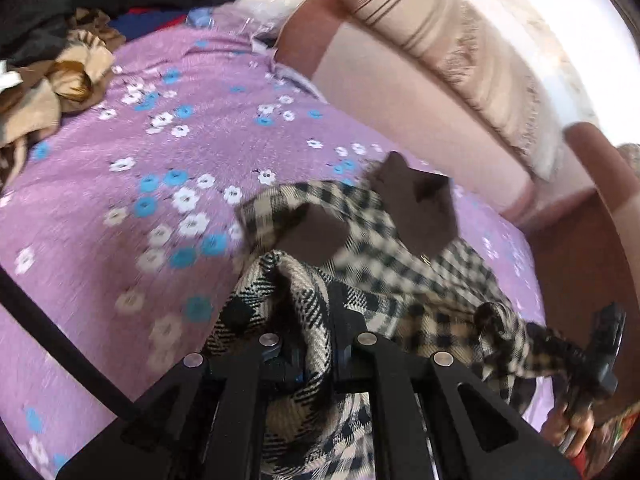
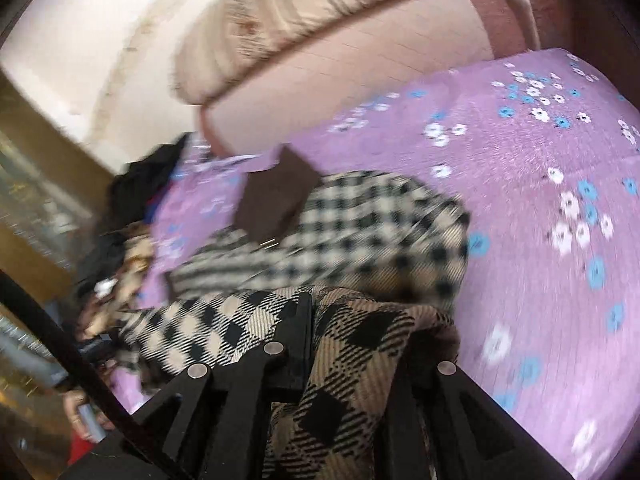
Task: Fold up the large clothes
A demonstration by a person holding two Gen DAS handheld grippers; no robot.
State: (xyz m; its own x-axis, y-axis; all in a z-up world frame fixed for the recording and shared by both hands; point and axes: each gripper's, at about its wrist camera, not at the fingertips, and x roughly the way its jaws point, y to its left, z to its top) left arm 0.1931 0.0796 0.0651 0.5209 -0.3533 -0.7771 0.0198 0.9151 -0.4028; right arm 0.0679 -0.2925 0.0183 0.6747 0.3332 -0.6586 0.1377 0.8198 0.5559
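A black-and-cream checked garment with a dark brown lining hangs over the purple flowered bedspread. My left gripper is shut on a bunched edge of it. The right gripper shows at the right of the left wrist view, holding the other end. In the right wrist view the same garment spreads ahead on the bedspread, and my right gripper is shut on its cloth, which drapes over the fingers. Both views are motion-blurred.
A pile of other clothes lies at the far left of the bed; it shows dark in the right wrist view. A pink sofa back with a beige striped cushion runs along the far side.
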